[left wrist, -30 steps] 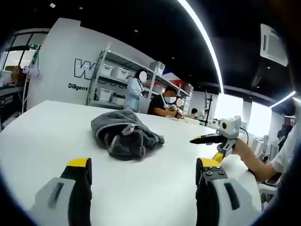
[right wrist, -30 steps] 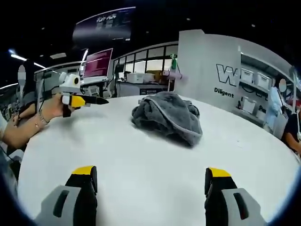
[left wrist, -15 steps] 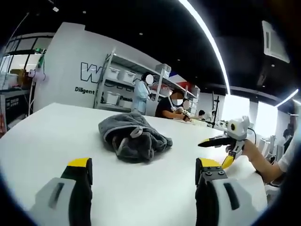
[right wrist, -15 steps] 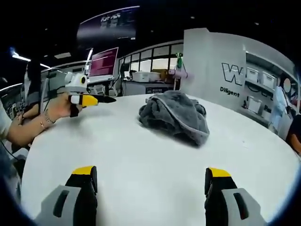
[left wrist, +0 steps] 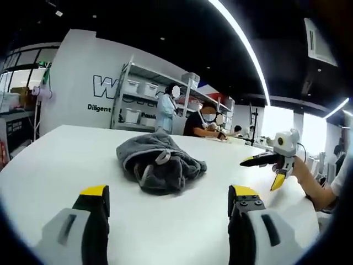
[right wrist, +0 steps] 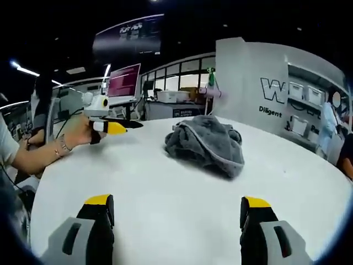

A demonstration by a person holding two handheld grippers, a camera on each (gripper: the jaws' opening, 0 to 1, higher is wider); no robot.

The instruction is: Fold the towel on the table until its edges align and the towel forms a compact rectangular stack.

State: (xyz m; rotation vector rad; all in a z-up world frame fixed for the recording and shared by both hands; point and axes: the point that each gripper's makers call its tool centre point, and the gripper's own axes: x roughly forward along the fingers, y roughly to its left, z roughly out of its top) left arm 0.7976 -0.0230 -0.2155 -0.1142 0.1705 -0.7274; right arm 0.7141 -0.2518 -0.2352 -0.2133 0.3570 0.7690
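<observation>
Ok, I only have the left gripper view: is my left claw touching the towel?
Observer: No. In the right gripper view the left claw sits clear of the towel, tips pointing toward it.
Operator: And the towel's side facing the right claw?
Observer: A crumpled heap on the table, no fold made on that side.

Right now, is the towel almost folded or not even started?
Not started. The grey towel lies in a crumpled heap on the white table, with no neat edges showing. Nothing is in hand: the left claw and right claw are both open and short of it. Spreading it flat and all the folding are left.
</observation>
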